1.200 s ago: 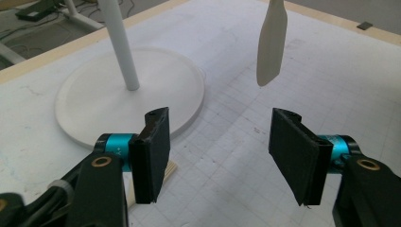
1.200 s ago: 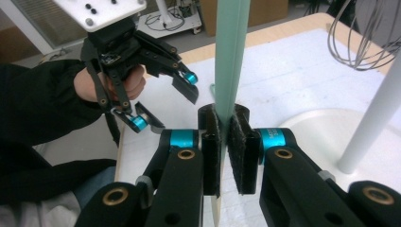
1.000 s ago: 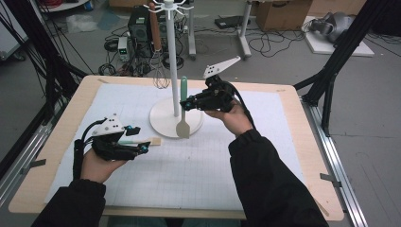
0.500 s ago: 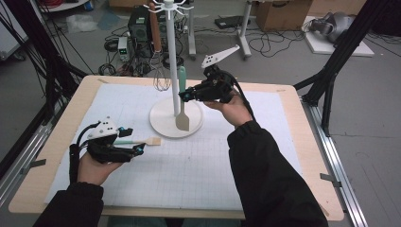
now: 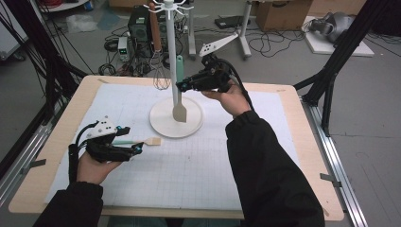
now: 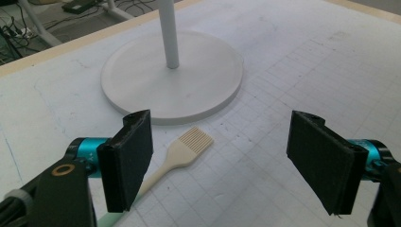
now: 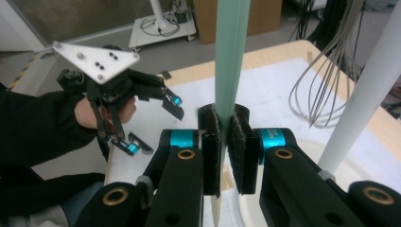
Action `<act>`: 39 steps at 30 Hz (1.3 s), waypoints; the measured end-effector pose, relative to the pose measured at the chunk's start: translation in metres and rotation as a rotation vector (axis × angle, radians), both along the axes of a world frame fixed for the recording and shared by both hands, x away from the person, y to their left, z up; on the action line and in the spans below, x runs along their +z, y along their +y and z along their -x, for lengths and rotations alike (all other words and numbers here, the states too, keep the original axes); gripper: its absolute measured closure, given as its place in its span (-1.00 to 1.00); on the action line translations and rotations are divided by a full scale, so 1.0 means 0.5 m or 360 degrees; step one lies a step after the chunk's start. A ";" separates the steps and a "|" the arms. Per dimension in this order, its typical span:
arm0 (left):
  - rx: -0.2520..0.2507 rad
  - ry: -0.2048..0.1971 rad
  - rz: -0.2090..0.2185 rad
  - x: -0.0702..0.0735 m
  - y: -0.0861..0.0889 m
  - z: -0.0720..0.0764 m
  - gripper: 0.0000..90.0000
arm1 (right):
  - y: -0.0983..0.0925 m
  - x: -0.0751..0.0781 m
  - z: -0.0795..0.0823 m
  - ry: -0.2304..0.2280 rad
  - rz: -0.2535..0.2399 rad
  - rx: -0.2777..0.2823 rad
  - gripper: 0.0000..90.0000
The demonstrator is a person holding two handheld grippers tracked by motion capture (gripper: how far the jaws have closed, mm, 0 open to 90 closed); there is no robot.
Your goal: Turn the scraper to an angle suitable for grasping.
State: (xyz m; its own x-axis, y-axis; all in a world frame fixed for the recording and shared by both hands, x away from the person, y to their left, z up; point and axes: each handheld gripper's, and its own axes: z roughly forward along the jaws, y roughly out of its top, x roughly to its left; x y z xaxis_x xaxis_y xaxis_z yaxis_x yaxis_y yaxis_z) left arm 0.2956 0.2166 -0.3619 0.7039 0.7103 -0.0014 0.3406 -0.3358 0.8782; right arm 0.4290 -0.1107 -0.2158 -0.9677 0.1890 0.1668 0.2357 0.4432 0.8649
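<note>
The right gripper [image 5: 182, 85] clenches a green-handled spatula [image 5: 179, 97] upright at about 12 o'clock over the white stand's base [image 5: 194, 124], apparently so its handle top can reach a hook above. At 8 o'clock of the base, the left gripper [image 5: 138, 149] has just been opening; its jaws stand released, the pastry brush [image 6: 182, 155] lying flat between them, untouched.

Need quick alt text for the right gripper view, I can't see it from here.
The right gripper has its fingers shut on a green spatula handle standing upright. A wire whisk hangs by the white stand pole; the left gripper is beyond.
</note>
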 end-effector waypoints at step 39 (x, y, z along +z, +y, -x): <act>0.0001 -0.0029 0.0016 0.005 0.003 0.003 -0.47 | 0.033 0.106 -0.027 -0.0126 0.0017 0.0006 0.87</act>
